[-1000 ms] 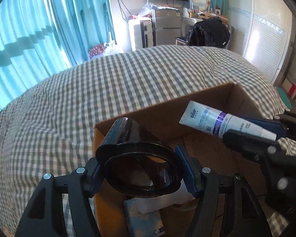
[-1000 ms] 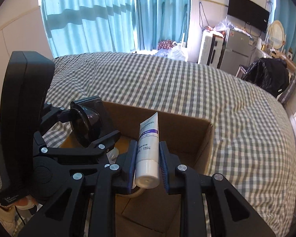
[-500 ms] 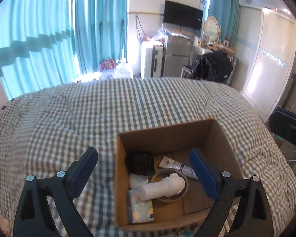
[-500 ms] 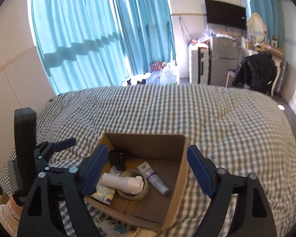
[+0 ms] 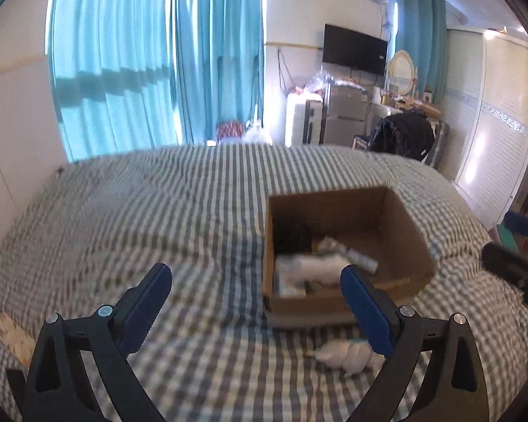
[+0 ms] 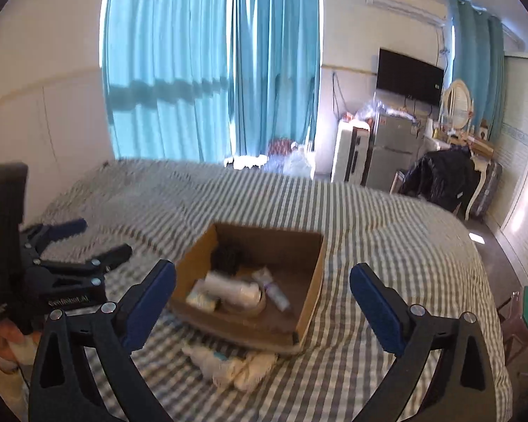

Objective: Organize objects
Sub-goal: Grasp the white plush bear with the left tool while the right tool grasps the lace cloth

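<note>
An open cardboard box [image 5: 401, 225] [image 6: 313, 285] sits on the checked bed. Inside lie a black cup [image 5: 294, 235] [image 6: 228, 256], a white bottle [image 5: 320, 263] [image 6: 232, 286], a small tube [image 5: 362, 258] [image 6: 276, 293] and a pale packet [image 5: 290, 281] [image 6: 200, 297]. A crumpled white cloth [image 5: 348, 353] [image 6: 236, 365] lies on the bed in front of the box. My left gripper [image 5: 257, 295] is open and empty, held back above the bed; it also shows in the right wrist view [image 6: 95, 239]. My right gripper [image 6: 262, 293] is open and empty, above the box's near side.
The grey checked bedspread [image 5: 158, 218] spreads left and beyond the box. A small light packet [image 5: 14, 337] lies at the bed's left edge. Blue curtains [image 6: 207, 70], a fridge [image 6: 390, 147] and a chair with a dark coat [image 6: 440, 176] stand past the bed.
One second ago the left gripper held the black cup and the right held the tube over the box. Both were let go into the box, and both grippers opened and pulled back.
</note>
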Demonstrator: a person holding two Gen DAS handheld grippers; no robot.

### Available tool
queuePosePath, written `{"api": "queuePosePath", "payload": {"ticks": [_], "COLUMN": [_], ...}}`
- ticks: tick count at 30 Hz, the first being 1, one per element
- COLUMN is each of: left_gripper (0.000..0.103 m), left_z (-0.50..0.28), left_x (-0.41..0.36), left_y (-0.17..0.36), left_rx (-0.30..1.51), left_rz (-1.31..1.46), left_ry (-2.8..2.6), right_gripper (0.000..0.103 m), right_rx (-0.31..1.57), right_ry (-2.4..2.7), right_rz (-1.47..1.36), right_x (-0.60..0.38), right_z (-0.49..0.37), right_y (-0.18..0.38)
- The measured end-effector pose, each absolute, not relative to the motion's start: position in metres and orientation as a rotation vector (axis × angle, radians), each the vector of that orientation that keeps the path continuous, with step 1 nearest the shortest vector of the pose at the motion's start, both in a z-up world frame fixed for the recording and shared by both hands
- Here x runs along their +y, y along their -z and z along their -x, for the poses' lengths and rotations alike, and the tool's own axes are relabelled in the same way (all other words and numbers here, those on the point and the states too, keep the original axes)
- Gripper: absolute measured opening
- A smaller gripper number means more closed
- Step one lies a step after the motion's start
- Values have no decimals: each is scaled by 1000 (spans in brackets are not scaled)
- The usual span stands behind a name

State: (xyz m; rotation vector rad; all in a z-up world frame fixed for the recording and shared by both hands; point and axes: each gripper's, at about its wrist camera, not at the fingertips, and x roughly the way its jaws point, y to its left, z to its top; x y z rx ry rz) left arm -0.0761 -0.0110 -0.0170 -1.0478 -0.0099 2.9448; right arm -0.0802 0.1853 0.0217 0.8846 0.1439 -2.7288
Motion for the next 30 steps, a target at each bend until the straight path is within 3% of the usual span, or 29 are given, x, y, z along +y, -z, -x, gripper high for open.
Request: {"api": "queuePosePath", "payload": {"ticks": [7, 12, 15, 17, 20, 23, 30], "left_gripper": [99, 99, 99, 99, 99, 99, 99], "left_z": [72, 80, 80, 79, 76, 73, 84], "left_x": [12, 13, 13, 13, 19, 31, 72], "left_y": [102, 123, 124, 124, 124, 127, 146], "left_rx": [39, 58, 43, 52, 75, 104, 116], "left_rz": [1256, 1354, 1359, 1362, 1374, 1387, 1450], "left_ry": [-2898, -2886, -2870, -2869, -2847, -2801, -2635], "right_gripper": [99, 97, 81, 66, 29, 22, 22], "right_rx": [57, 47, 27, 14, 28, 10, 36], "right_ry": [2601, 2520, 2473, 2456, 2445, 2455, 2552], "right_rz": [-1285, -1431, -1479, -1458, -1433, -1380, -1310], "right_x": [189, 186, 184, 184, 183, 188, 209], "right_z": [100, 117, 122, 121, 116, 108, 92], "right_y": [104, 146, 158, 159, 154, 143, 118]}}
